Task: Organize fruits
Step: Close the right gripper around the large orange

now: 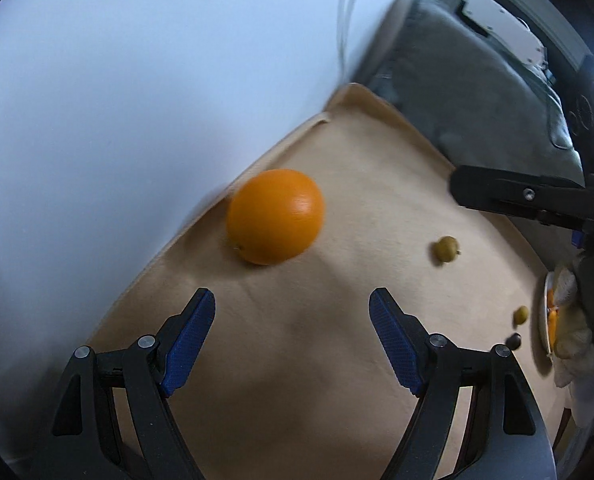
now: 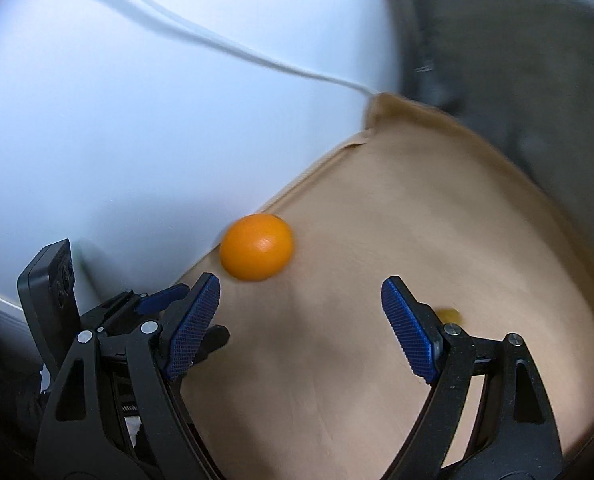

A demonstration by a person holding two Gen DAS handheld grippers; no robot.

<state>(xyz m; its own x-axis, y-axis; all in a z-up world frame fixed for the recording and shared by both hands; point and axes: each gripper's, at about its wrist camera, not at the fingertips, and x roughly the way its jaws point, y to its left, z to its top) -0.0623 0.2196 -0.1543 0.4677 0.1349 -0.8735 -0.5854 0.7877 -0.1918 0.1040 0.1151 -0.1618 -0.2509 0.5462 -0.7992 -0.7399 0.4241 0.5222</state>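
Note:
An orange (image 1: 275, 216) lies on the tan mat (image 1: 337, 360) close to the white wall. My left gripper (image 1: 292, 300) is open and empty, just short of the orange and a little to its right. A small green fruit (image 1: 445, 249) lies to the right, with another green one (image 1: 520, 314) and a dark one (image 1: 513, 341) further right beside a plate (image 1: 545, 320). In the right wrist view my right gripper (image 2: 300, 290) is open and empty, with the orange (image 2: 256, 253) ahead near its left finger and a small yellowish fruit (image 2: 449, 314) half hidden behind its right finger.
A white wall (image 1: 137, 100) borders the mat on the left, with white cables (image 2: 217, 40) running down it. A grey cushion (image 1: 477, 100) lies beyond the mat's far edge. The right gripper's body (image 1: 537, 196) reaches in at the right. A gloved hand (image 1: 573, 320) covers part of the plate.

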